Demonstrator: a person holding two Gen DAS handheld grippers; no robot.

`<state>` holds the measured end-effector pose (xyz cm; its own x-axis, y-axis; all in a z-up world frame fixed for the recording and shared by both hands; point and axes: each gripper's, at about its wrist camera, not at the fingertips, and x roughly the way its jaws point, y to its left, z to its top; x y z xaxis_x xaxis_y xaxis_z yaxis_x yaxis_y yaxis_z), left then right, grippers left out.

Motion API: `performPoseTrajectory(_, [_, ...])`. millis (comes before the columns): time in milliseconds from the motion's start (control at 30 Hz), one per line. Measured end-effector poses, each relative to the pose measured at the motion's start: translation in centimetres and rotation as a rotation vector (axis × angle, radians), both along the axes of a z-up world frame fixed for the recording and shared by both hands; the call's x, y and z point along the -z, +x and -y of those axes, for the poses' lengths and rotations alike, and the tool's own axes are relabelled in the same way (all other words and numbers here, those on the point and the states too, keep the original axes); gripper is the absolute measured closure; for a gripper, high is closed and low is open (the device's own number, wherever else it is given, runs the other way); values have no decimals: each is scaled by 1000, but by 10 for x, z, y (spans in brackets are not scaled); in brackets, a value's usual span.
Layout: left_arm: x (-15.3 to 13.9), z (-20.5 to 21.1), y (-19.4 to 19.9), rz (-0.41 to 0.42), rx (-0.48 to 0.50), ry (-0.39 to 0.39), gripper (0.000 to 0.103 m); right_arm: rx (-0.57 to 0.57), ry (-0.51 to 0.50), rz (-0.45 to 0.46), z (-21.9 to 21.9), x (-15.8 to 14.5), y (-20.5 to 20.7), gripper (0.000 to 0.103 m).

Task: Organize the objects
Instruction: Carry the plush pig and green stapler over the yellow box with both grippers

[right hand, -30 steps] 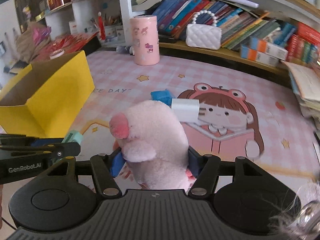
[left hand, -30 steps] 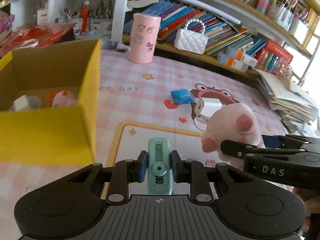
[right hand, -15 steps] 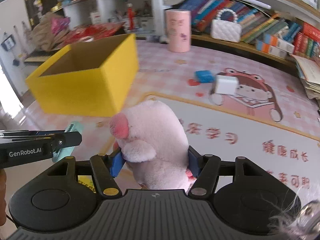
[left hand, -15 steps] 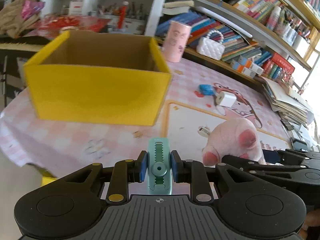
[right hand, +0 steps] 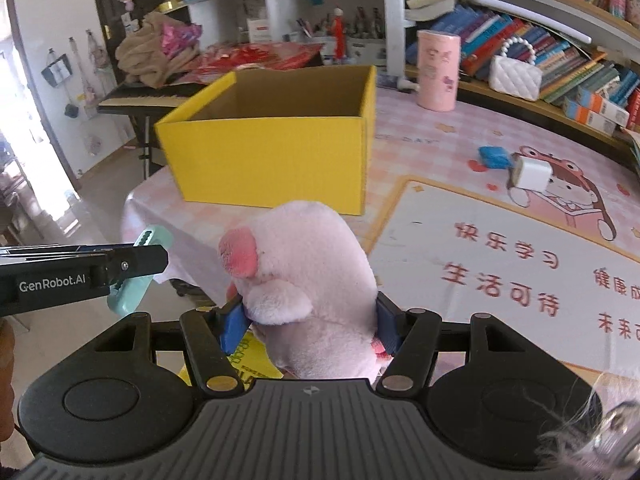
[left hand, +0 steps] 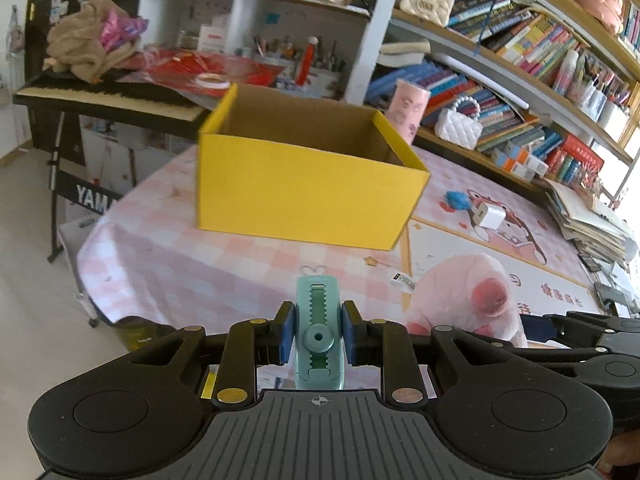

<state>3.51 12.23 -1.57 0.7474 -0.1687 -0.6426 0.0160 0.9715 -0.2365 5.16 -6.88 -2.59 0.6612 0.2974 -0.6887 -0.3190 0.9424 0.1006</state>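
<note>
Both grippers loaded, short of the yellow cardboard box (left hand: 304, 192).

The left gripper (left hand: 318, 338) is clamped on a teal clip (left hand: 319, 332); the right gripper (right hand: 308, 316) squeezes a pink plush toy (right hand: 308, 280), which bulges past its pads. From each camera the box sits at about 12 o'clock, well apart. Risk, as I judge it: letting go early drops either item outside the box, and the table edge is close.

Crowded white bookshelves (left hand: 500, 60) curved along the back wall, packed with colourful books. A black keyboard on its stand (left hand: 100, 100) stood left, over a pale tiled floor (left hand: 36, 280). Daylight poured from a doorway (right hand: 16, 120).
</note>
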Motion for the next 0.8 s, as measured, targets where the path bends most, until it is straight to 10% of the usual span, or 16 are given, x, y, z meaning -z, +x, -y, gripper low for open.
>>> performPoseTrajectory(800, [-7, -35, -25, 48, 37, -15, 80, 9, -27, 50, -43, -12, -35, 42])
